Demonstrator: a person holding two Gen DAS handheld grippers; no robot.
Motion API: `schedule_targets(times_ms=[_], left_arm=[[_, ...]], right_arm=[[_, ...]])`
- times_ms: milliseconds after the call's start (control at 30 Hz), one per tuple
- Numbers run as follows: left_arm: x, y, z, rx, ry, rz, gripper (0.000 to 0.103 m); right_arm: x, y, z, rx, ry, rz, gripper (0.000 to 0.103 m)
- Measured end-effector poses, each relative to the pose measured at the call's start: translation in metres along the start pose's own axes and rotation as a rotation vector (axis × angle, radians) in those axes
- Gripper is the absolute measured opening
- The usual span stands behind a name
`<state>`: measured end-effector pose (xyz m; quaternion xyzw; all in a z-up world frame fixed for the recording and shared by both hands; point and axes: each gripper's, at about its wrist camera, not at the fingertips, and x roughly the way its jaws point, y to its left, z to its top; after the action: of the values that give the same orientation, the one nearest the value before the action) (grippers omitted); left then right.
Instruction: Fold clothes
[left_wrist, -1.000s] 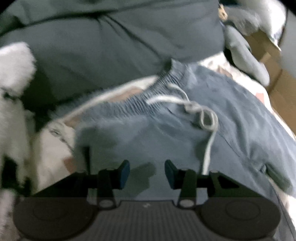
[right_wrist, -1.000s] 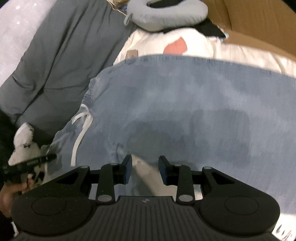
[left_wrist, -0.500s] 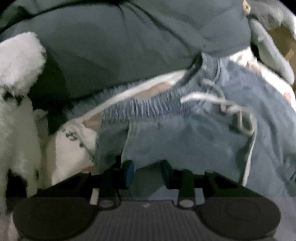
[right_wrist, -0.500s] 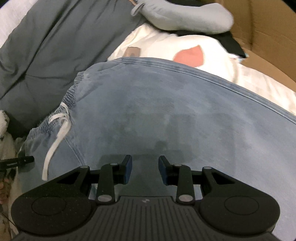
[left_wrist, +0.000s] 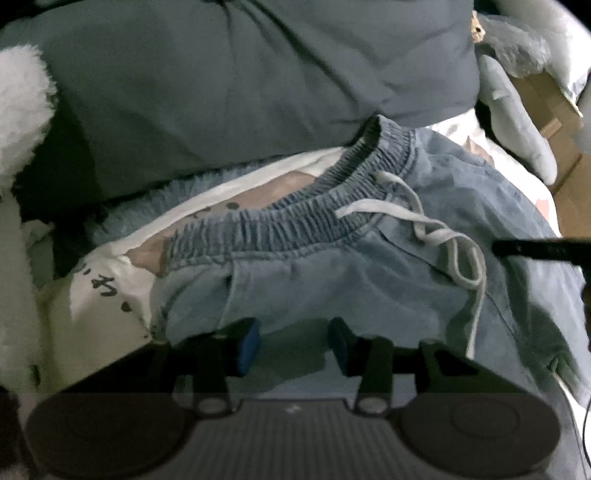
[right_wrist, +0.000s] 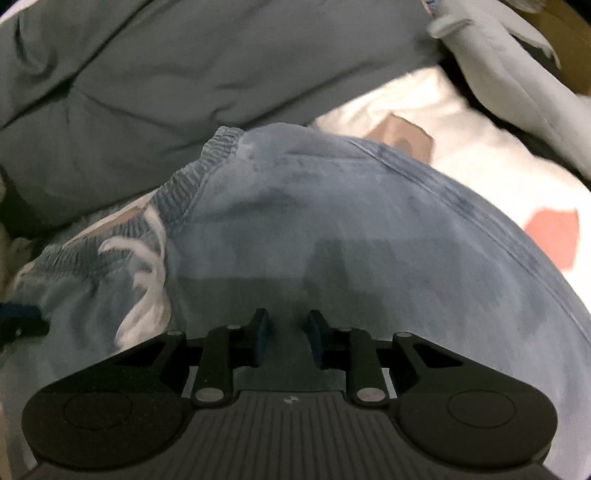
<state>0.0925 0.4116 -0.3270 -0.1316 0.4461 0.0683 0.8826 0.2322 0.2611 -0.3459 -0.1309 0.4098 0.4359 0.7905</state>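
Light blue denim pants (left_wrist: 388, 280) with a gathered elastic waistband (left_wrist: 295, 218) and a white drawstring (left_wrist: 439, 236) lie spread on a bed. My left gripper (left_wrist: 294, 341) is open, low over the left front of the pants just below the waistband. My right gripper (right_wrist: 286, 339) is open with a narrower gap, low over the upper pants fabric (right_wrist: 351, 229); the waistband (right_wrist: 192, 184) and drawstring (right_wrist: 147, 273) show to its left. The tip of the right gripper (left_wrist: 539, 249) shows at the right edge of the left wrist view.
A dark grey duvet (left_wrist: 240, 85) lies behind the pants. A white printed sheet (right_wrist: 443, 122) is underneath. A white plush toy (left_wrist: 18, 110) sits at the left, a grey neck pillow (right_wrist: 517, 74) and a cardboard box (left_wrist: 554, 110) at the right.
Both grippers moved toward the waistband. The left one shifted left to the pants' left side and its jaws narrowed, then reopened somewhat. The right one narrowed slightly.
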Motion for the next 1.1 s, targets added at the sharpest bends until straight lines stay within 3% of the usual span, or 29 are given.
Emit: schedule_targets(times_ms=[333,467,700,967,1100], left_arm=[[0.003,0.01,0.016,-0.005,0.01,-0.026,0.044],[0.013,0.018,0.024,-0.074,0.052,-0.006,0.032],[-0.006,0.016,0.031,-0.135,0.029,-0.038,0.037],[-0.024,0.019,0.039,-0.17,-0.002,-0.093,0.037],[-0.017,0.016,0.04,-0.114,-0.026,-0.069,0.036]], right_arm=[[0.044,0.008,0.047,-0.033,-0.003,0.0,0.03],[0.062,0.012,0.06,-0.045,0.011,-0.001,0.03],[0.088,0.013,0.093,0.024,0.013,-0.023,0.029],[0.052,0.03,0.097,-0.116,-0.048,-0.035,0.028],[0.04,0.036,0.102,-0.199,-0.101,-0.036,0.028]])
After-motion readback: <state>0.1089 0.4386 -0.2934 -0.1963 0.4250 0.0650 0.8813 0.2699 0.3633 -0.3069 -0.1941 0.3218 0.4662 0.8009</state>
